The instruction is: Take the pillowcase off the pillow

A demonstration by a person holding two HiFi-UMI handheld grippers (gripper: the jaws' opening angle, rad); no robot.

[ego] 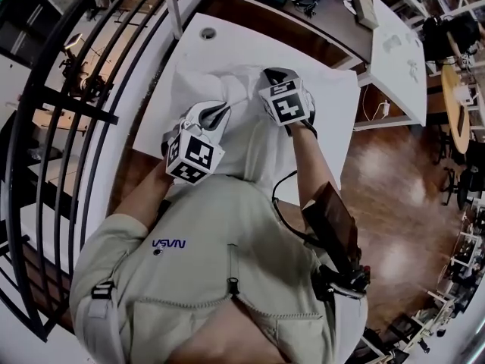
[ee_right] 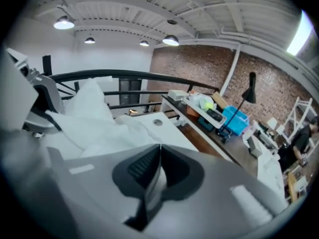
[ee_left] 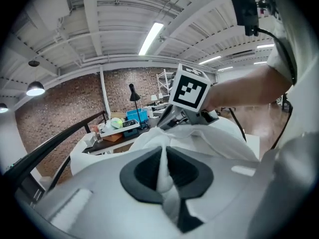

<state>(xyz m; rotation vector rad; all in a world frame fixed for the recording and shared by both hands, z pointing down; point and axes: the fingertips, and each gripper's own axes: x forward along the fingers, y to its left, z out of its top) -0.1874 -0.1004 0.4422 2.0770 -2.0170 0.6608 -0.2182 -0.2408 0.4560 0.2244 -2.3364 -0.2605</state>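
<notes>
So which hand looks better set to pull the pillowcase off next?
Left, probably: the left claw pinches the pillowcase; the right claw is shut, no cloth clearly in it.

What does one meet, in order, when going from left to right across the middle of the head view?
black railing → left claw → right claw → wooden floor. The white pillowcase spreads under both claws, so it has no clear place in the order and is left out.

Matt cloth pillowcase, glossy wooden floor
</notes>
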